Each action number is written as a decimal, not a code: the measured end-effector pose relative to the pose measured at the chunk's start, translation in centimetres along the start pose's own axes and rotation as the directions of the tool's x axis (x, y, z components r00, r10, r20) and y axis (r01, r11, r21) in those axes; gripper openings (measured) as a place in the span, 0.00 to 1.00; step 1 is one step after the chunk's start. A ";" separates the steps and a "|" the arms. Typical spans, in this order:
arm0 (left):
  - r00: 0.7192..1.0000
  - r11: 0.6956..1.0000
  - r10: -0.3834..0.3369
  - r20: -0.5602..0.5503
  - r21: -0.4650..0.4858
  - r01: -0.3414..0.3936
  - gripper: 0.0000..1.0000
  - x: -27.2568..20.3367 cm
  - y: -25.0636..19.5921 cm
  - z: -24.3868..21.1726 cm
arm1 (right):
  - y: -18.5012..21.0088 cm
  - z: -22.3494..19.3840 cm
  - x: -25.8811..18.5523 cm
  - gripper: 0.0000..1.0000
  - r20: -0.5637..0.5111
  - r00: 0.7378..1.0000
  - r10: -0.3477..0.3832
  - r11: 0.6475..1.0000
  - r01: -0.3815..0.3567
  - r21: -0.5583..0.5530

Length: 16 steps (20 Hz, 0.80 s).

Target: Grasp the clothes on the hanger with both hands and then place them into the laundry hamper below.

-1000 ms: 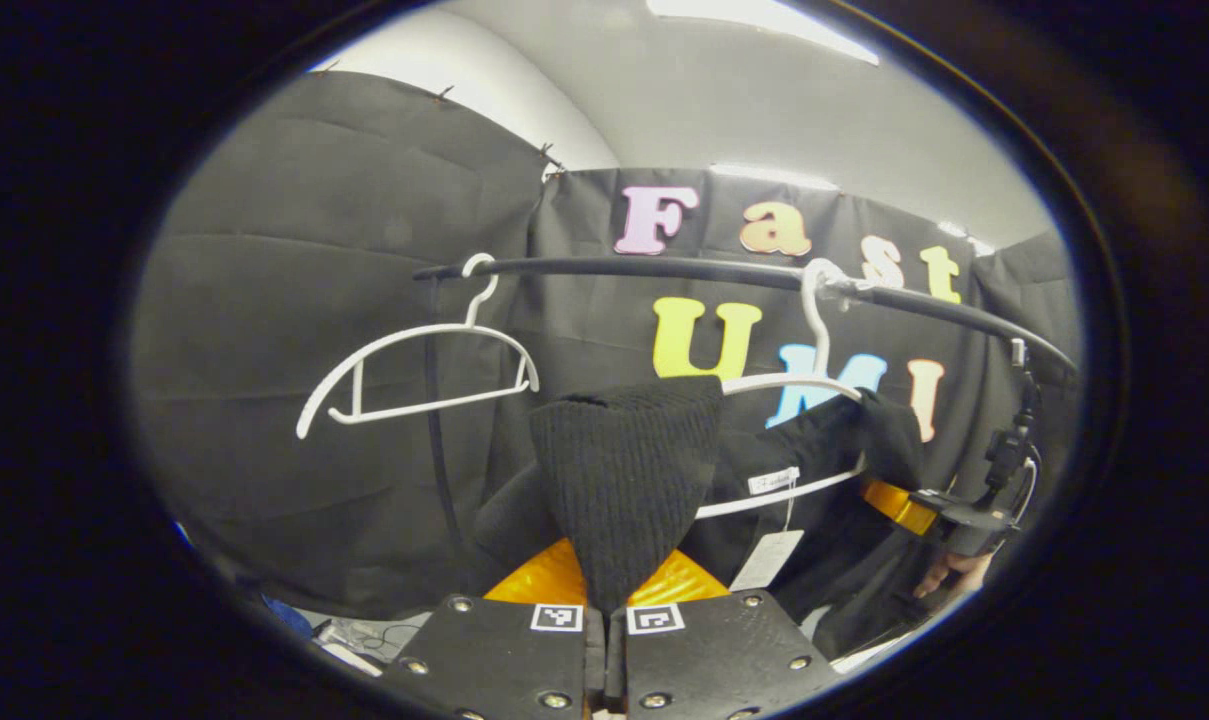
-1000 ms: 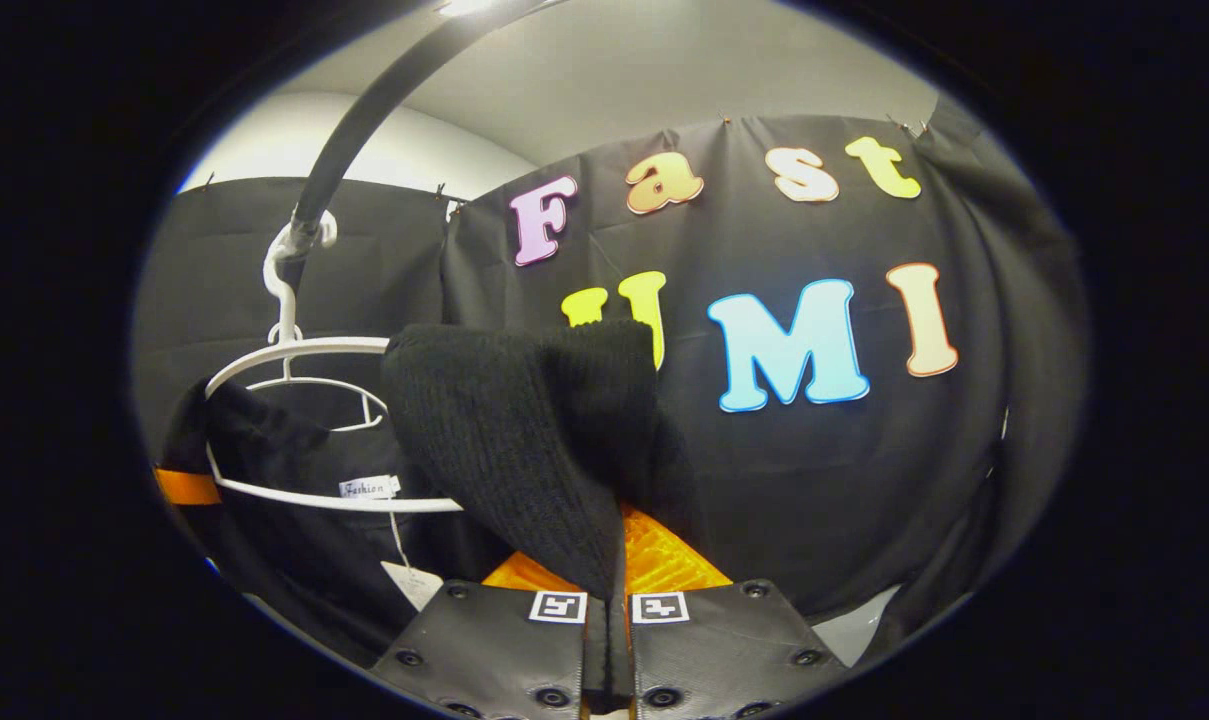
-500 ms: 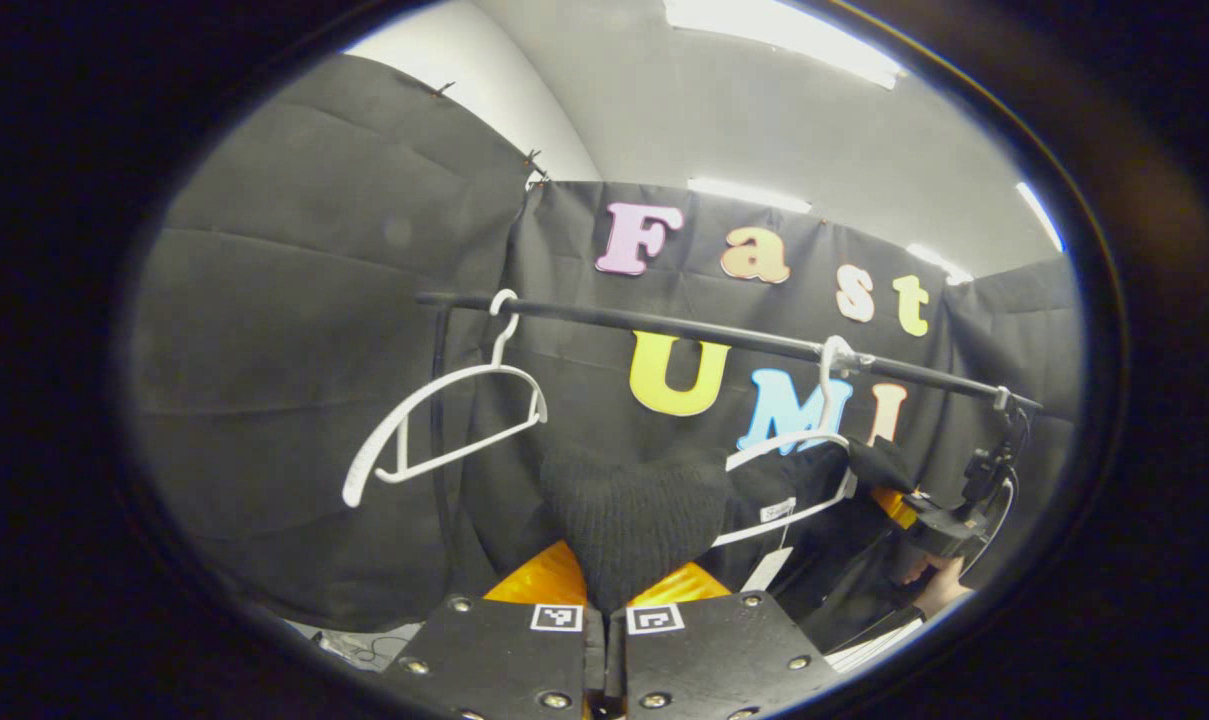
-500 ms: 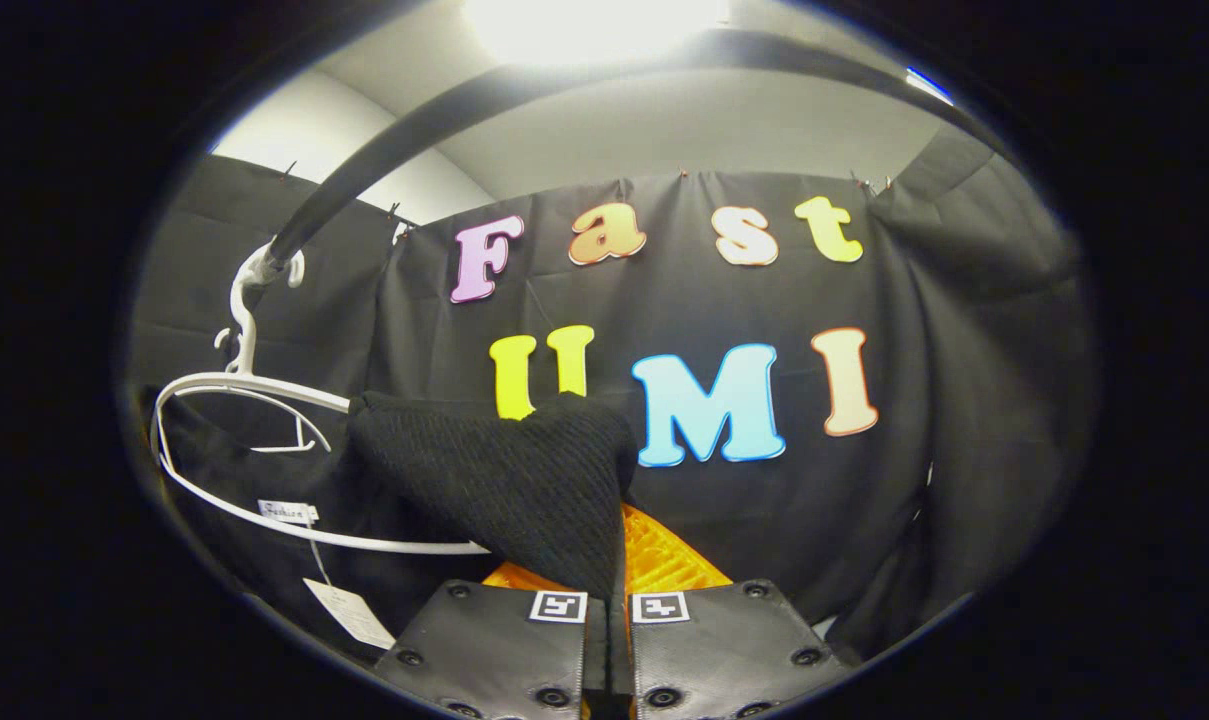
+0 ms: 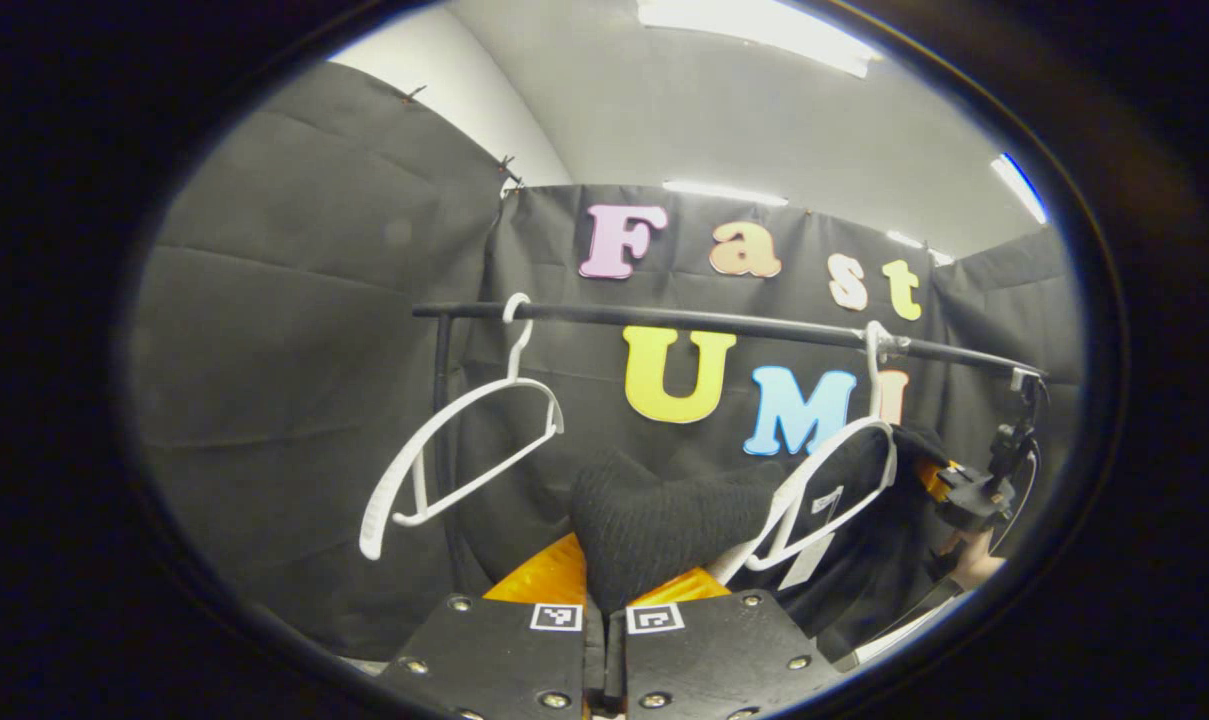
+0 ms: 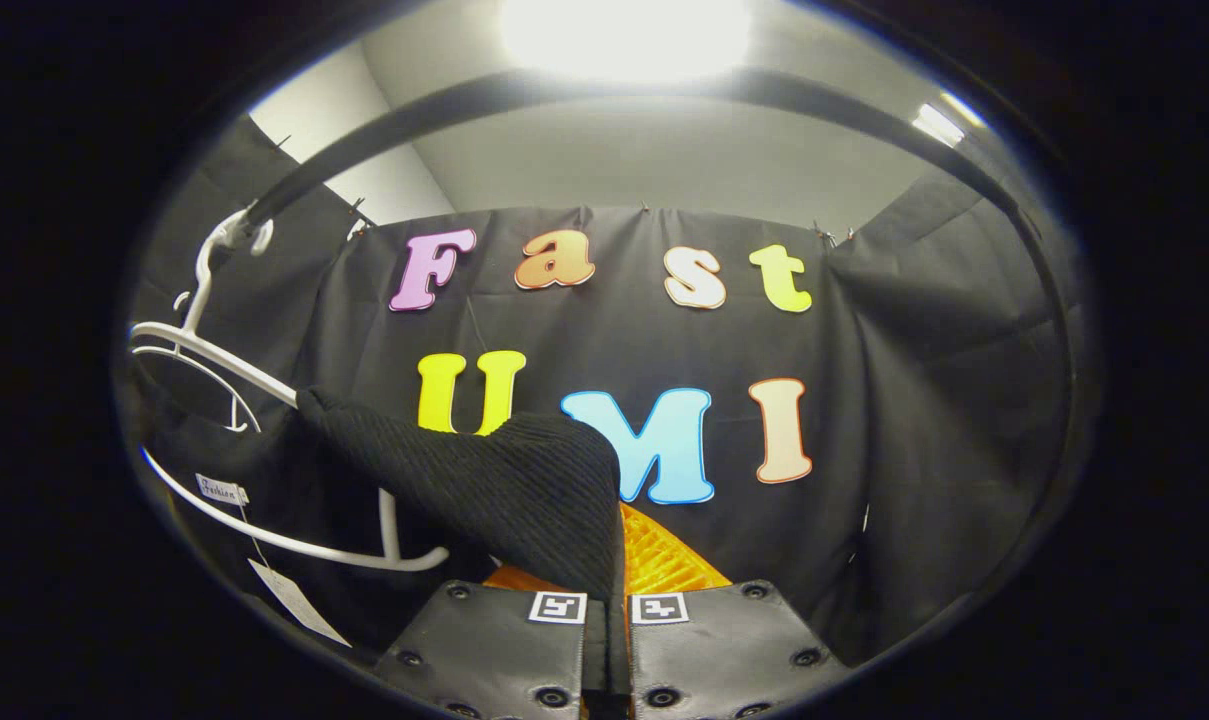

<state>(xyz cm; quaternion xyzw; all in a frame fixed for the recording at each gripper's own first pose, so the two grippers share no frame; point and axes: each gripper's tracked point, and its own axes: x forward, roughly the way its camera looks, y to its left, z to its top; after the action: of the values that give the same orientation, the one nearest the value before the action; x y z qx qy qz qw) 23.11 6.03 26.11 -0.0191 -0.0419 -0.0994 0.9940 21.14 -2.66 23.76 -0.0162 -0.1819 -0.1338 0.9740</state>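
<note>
Two white hangers [image 5: 461,452] on rail [image 5: 664,320]

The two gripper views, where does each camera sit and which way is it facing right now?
Left gripper view: rides the left gripper, faces the rail and bare hanger; own fingers pinch the black sweater; right gripper and a hand farther off.
Right gripper view: rides the right gripper, tilted up under the rail; own fingers pinch the sweater.
Shared: rail, sweater, its white hanger.
</note>
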 end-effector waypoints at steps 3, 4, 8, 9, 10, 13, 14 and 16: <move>0.999 0.999 -0.035 -0.010 -0.011 0.035 0.01 2.7 -1.1 -2.2 | -0.5 -3.0 1.4 0.00 -0.049 0.999 -0.020 1.000 0.020 -0.004; 0.999 0.999 -0.037 -0.022 -0.005 0.037 0.02 3.3 -1.2 -3.2 | -0.4 -3.9 1.6 0.00 -0.063 0.998 -0.019 1.000 0.018 -0.011; 0.996 0.999 -0.051 -0.070 -0.022 0.050 0.02 4.8 -1.5 -6.9 | -0.9 -7.6 1.5 0.03 -0.125 0.992 -0.027 1.000 0.025 -0.016; 0.996 0.999 -0.052 -0.077 -0.010 0.051 0.02 5.1 -1.7 -7.4 | -1.2 -8.2 1.8 0.03 -0.131 0.991 -0.035 0.999 0.033 -0.018; 0.995 0.999 -0.049 -0.085 0.008 0.050 0.01 5.8 -1.9 -8.1 | -1.3 -8.9 2.2 0.03 -0.142 0.989 -0.044 0.999 0.041 -0.018; 0.990 0.998 -0.067 -0.123 0.001 0.067 0.02 7.3 -3.3 -10.4 | -1.9 -12.0 1.5 0.03 -0.206 0.976 -0.068 0.998 0.070 0.002; 0.989 0.998 -0.066 -0.130 0.014 0.068 0.01 7.4 -3.4 -10.9 | -2.1 -12.5 1.0 0.00 -0.215 0.973 -0.079 0.996 0.084 0.013; 0.987 0.997 -0.068 -0.142 0.024 0.072 0.01 7.0 -3.6 -12.0 | -2.2 -13.4 -0.1 0.03 -0.238 0.967 -0.089 0.995 0.097 0.021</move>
<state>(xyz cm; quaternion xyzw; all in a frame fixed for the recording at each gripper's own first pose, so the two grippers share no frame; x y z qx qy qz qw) 30.18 0.60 14.87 0.0040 0.0265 -0.1348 0.9905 25.15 -5.81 11.13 0.0243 -0.0673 -0.1772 0.9816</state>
